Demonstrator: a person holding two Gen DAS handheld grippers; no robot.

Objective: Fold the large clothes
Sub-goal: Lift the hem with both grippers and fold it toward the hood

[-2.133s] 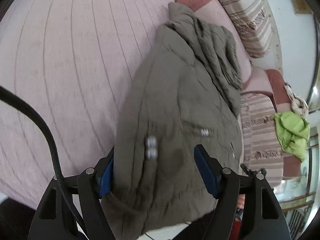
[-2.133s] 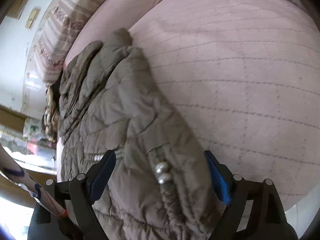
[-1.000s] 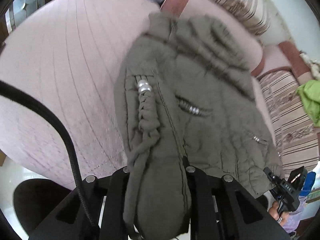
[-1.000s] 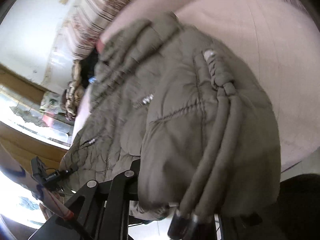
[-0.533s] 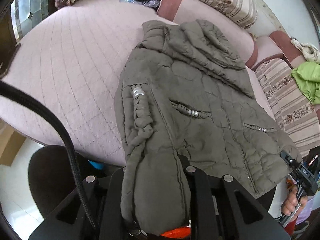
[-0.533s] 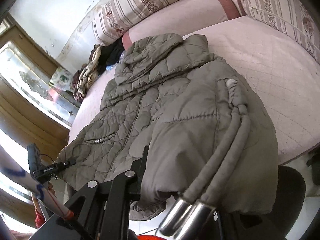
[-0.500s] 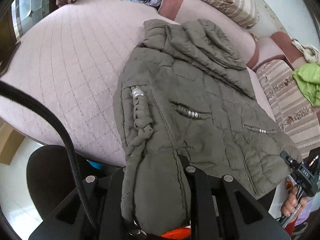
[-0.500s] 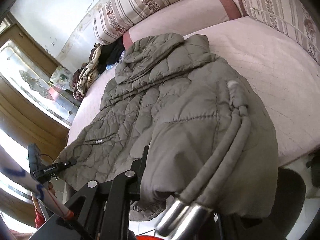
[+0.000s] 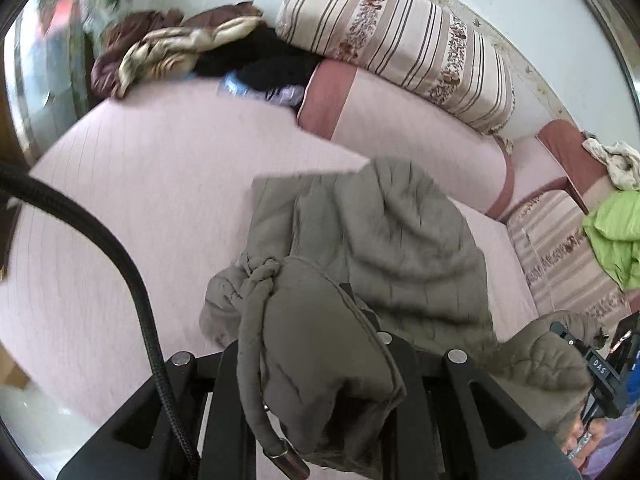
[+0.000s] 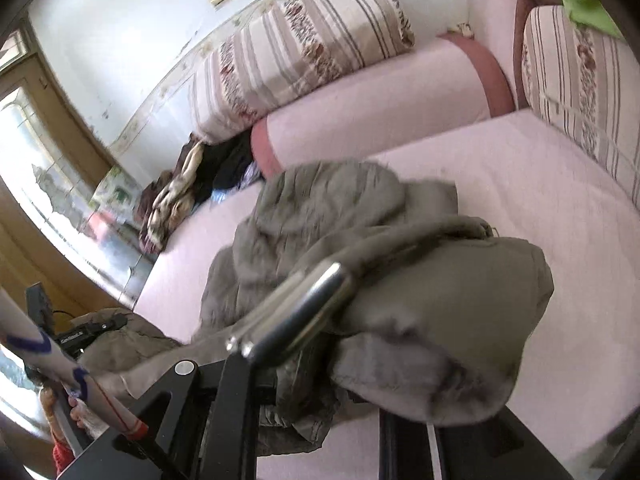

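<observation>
A pink quilted sofa point(image 9: 152, 184) with striped cushions point(image 9: 400, 40) fills the room. The olive padded jacket point(image 9: 384, 240), lying flat moments ago, now bunches upward: each hand-held gripper, left point(image 9: 316, 364) and right point(image 10: 320, 368), is clamped on its hem, lifting it toward the collar for the first fold.

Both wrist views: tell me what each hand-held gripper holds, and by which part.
Both hold the olive padded jacket by its bottom hem. The left hand-held gripper pinches one hem corner, the right hand-held gripper the other, beside the metal-tipped drawcords.
</observation>
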